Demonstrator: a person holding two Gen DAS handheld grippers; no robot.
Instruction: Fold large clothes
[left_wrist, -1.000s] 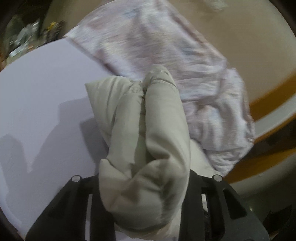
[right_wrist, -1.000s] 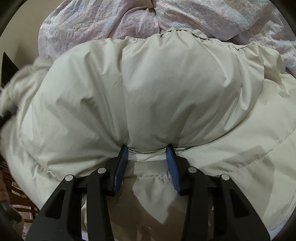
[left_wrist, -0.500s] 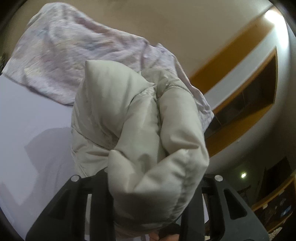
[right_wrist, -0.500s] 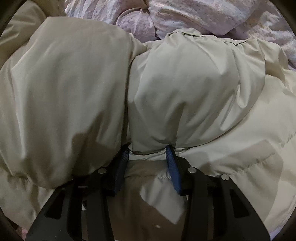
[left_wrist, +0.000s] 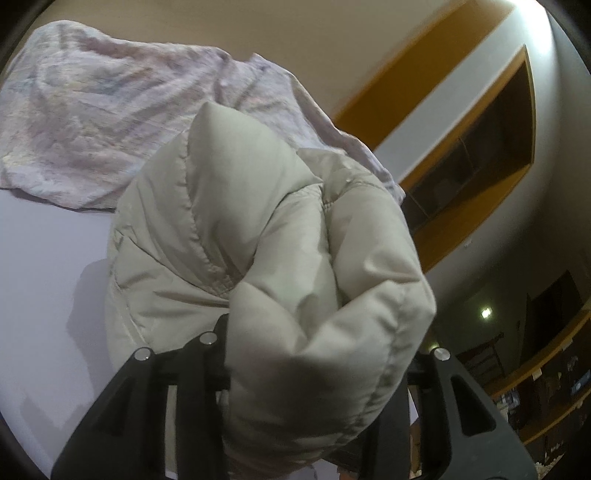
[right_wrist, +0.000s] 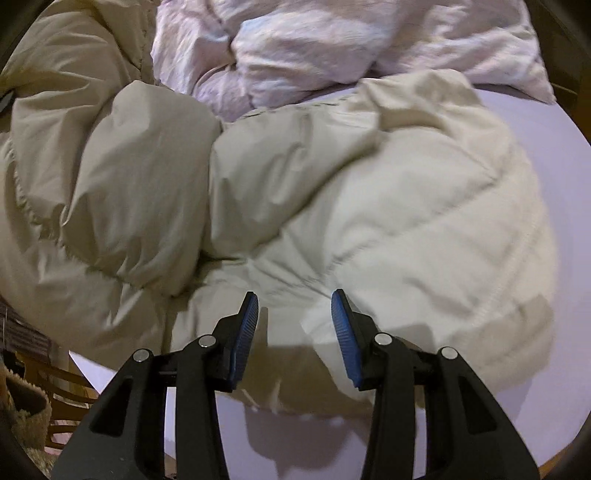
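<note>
In our left gripper (left_wrist: 314, 373) a thick bunched fold of the beige puffer jacket (left_wrist: 258, 258) fills the space between the jaws, which have just been widening; the padding bulges over both black fingers (left_wrist: 207, 373) and hides the pads, so we cannot tell whether they press on it. The bundle hangs lifted above the white table (left_wrist: 40, 295). Behind it a pale pink crumpled garment (left_wrist: 110, 122) lies on the table's far part, and past that we see a beige wall with orange trim (left_wrist: 424, 70).

Our right gripper (right_wrist: 294, 321) stands with its jaws parted, the blue ribbed pads (right_wrist: 246, 328) clear of any cloth, just above the near hem of the jacket (right_wrist: 369, 206), which lies in heaped folds across the table (right_wrist: 554, 155). Beyond the jacket the same pink garment (right_wrist: 332, 48) is bunched at the far edge.
</note>
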